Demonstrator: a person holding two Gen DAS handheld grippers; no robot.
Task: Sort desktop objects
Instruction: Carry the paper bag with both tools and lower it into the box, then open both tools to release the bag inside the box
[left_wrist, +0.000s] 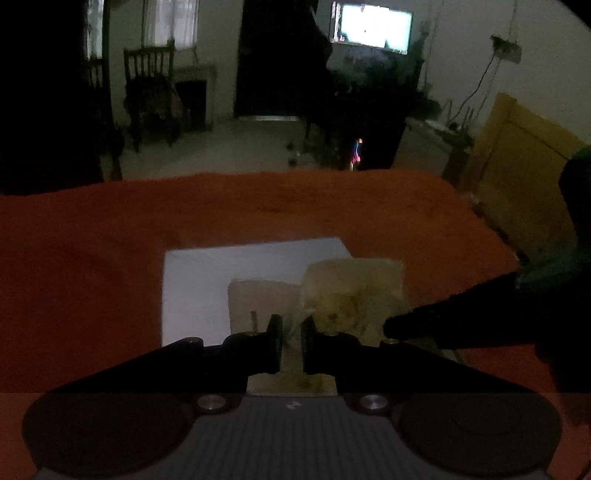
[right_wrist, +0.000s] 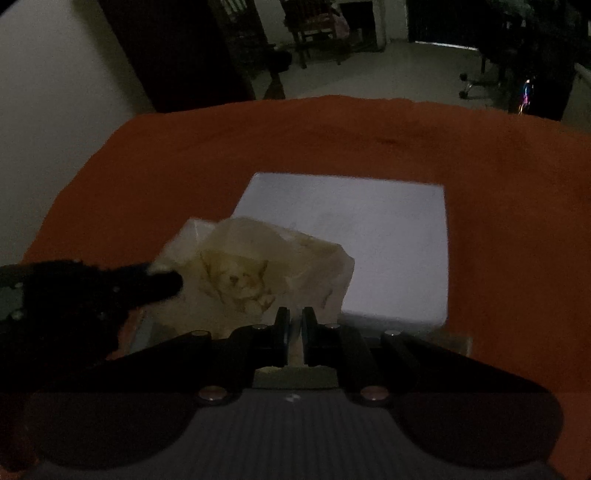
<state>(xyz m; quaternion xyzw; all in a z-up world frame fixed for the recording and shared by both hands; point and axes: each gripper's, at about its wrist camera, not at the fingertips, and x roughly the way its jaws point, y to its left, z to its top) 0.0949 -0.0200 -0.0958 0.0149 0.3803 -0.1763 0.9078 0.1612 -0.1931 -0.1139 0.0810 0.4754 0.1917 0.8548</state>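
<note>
A crumpled cream wrapper (left_wrist: 354, 291) with brownish stains hangs just above a white sheet (left_wrist: 199, 291) on the orange-covered table (left_wrist: 110, 240). My left gripper (left_wrist: 291, 332) is shut on a thin edge of the wrapper. My right gripper (left_wrist: 391, 328) comes in from the right and touches the same wrapper. In the right wrist view, my right gripper (right_wrist: 294, 325) is shut on the near edge of the wrapper (right_wrist: 251, 266). The left gripper (right_wrist: 173, 282) holds the wrapper's left side. The white sheet (right_wrist: 376, 240) lies flat behind it. The light is dim.
The orange table (right_wrist: 369, 140) ends at a far edge, with bare floor beyond. A yellow wooden panel (left_wrist: 517, 173) stands off its right side. A dark chair (left_wrist: 151, 92) and dark furniture (left_wrist: 369, 110) stand farther back in the room.
</note>
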